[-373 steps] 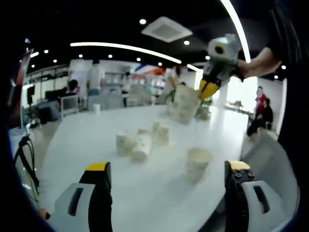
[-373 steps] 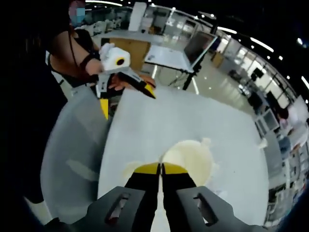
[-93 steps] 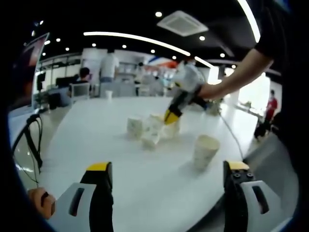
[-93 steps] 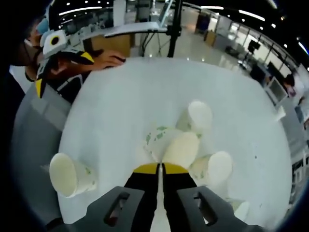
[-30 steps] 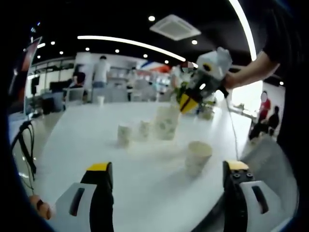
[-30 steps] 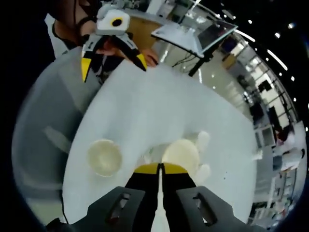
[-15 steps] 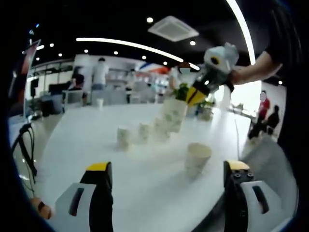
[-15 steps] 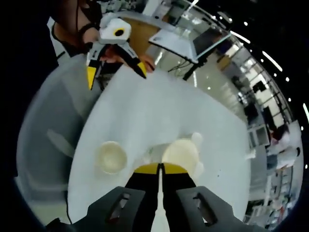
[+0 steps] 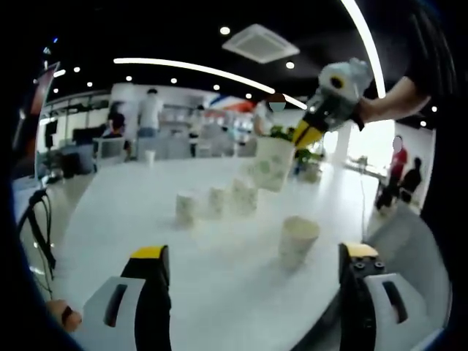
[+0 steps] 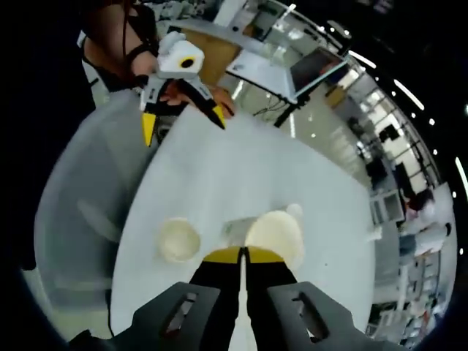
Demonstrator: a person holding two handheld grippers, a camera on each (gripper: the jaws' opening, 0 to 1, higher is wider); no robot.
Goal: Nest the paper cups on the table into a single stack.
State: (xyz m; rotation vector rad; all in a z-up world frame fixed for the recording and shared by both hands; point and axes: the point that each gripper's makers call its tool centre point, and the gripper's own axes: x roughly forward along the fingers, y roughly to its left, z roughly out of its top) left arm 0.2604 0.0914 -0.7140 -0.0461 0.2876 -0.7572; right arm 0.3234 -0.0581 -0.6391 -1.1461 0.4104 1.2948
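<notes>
Cups: right tongs (image 10: 243, 254) pinch 1 patterned cup (image 9: 273, 164) above the white surface (image 9: 146, 212); left tongs (image 9: 252, 256) wide, near 1 upright cup (image 9: 298, 240).

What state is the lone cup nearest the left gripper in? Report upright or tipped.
Upright. The lone cup stands on the white table, mouth upward; the right gripper view shows its round open mouth from above.
</notes>
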